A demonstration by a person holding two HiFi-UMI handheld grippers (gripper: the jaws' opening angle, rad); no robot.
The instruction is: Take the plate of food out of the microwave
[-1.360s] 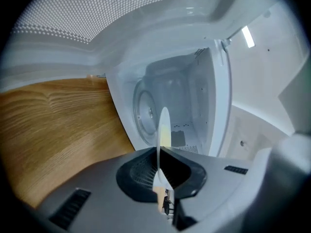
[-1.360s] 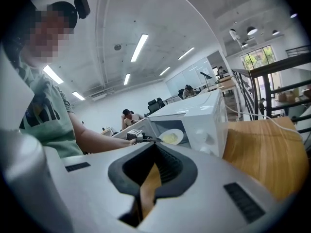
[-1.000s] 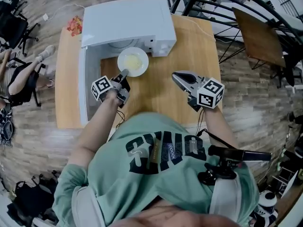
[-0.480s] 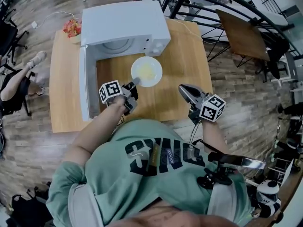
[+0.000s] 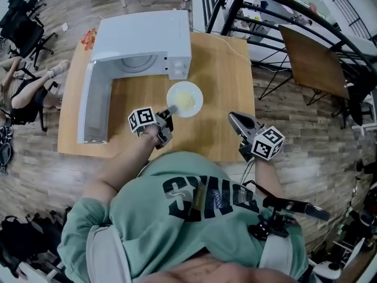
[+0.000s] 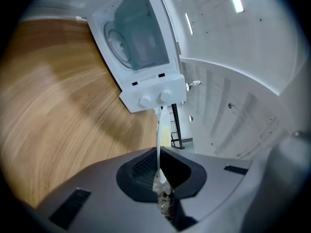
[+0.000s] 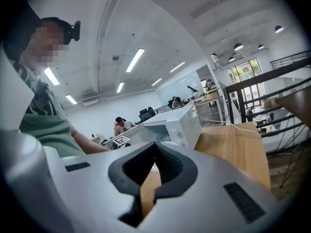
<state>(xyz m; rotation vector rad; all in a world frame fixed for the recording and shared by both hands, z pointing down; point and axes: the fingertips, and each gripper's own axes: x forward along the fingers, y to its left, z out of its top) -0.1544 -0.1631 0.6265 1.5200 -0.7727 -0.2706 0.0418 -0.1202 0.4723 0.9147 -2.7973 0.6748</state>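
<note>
A white plate [image 5: 185, 99] with pale yellow food is out over the wooden table [image 5: 224, 63], just in front of the white microwave [image 5: 144, 31]. The microwave door [image 5: 94, 108] hangs open on the left. My left gripper [image 5: 169, 112] is shut on the plate's near left rim. In the left gripper view the plate [image 6: 158, 135] shows edge-on as a thin white line clamped in the left gripper [image 6: 159, 159], with the microwave [image 6: 141, 47] beyond. My right gripper [image 5: 235, 120] is shut and empty, apart at the right over the table's front edge. The right gripper [image 7: 154, 145] faces the microwave [image 7: 175, 123].
A red and yellow item [image 5: 88, 38] lies at the table's far left corner behind the microwave. A seated person [image 5: 20, 96] is left of the table. A black railing [image 5: 277, 22] and a brown table [image 5: 312, 52] stand to the right.
The plate has come out of the microwave's mouth toward me and to the right, carried by the left gripper. The right gripper has stayed low at the right, still shut.
</note>
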